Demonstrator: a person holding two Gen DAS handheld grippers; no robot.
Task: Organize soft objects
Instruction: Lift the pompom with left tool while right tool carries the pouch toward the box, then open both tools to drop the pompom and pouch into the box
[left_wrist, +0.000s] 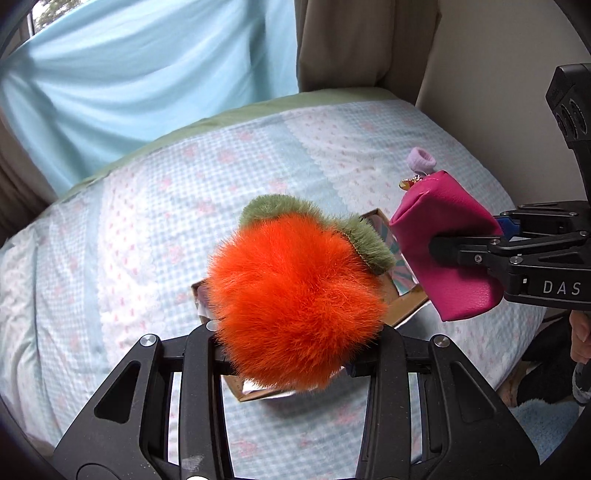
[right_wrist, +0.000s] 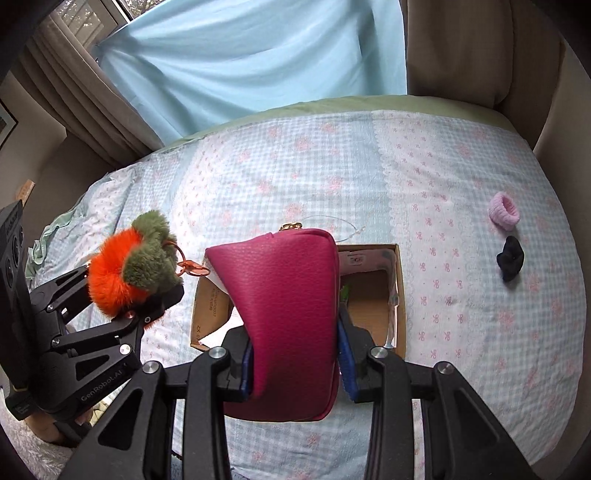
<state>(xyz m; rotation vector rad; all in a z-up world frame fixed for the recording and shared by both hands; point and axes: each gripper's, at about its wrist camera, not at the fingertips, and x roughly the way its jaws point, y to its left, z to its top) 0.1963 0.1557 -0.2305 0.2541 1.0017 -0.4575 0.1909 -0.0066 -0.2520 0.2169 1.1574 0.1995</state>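
My left gripper is shut on a fluffy orange pom-pom with green fur leaves, held above an open cardboard box. From the right wrist view the pom-pom and the left gripper are at the left, beside the box. My right gripper is shut on a magenta leather pouch, held over the box. In the left wrist view the pouch and the right gripper are at the right.
A pink hair scrunchie and a black scrunchie lie on the checked bedspread to the right of the box. A light blue curtain hangs behind the bed. A beige wall is at the right.
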